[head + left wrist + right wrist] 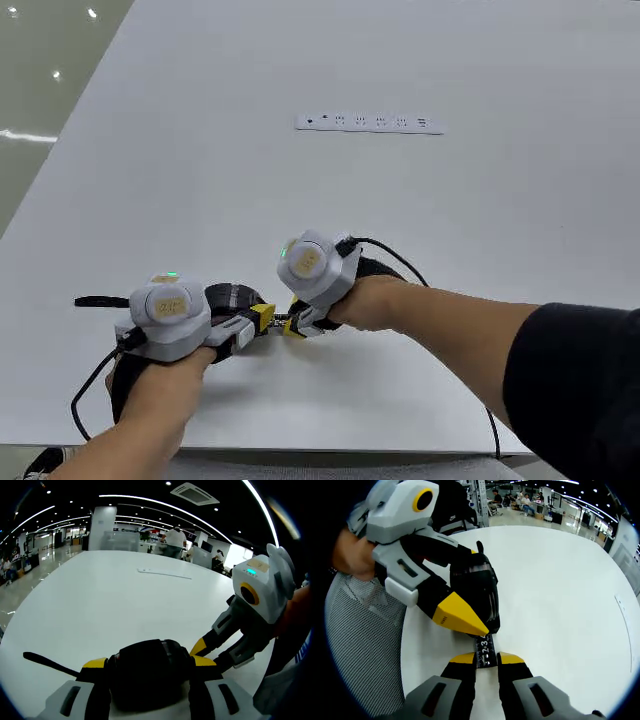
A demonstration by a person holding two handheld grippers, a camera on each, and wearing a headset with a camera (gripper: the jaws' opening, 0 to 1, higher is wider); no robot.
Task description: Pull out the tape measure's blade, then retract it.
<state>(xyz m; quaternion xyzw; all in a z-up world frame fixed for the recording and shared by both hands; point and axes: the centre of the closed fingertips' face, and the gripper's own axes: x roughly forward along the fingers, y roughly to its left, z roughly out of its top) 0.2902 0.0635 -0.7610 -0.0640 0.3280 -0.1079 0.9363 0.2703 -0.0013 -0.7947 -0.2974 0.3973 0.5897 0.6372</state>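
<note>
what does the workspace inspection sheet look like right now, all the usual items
surface: white table, smooth and plain
job's things: tape measure, black case; blade out a short way
clutter: white power strip far back on the table
grippers: left gripper jaws clamp the tape measure; right gripper jaws pinch the blade
cables: black cable from the right gripper; second cable from the left gripper
surroundings: open hall, people at distant desks

Blk tape measure [474,592] on table [200,150], prob. upright — blade [485,650] slightly out.
</note>
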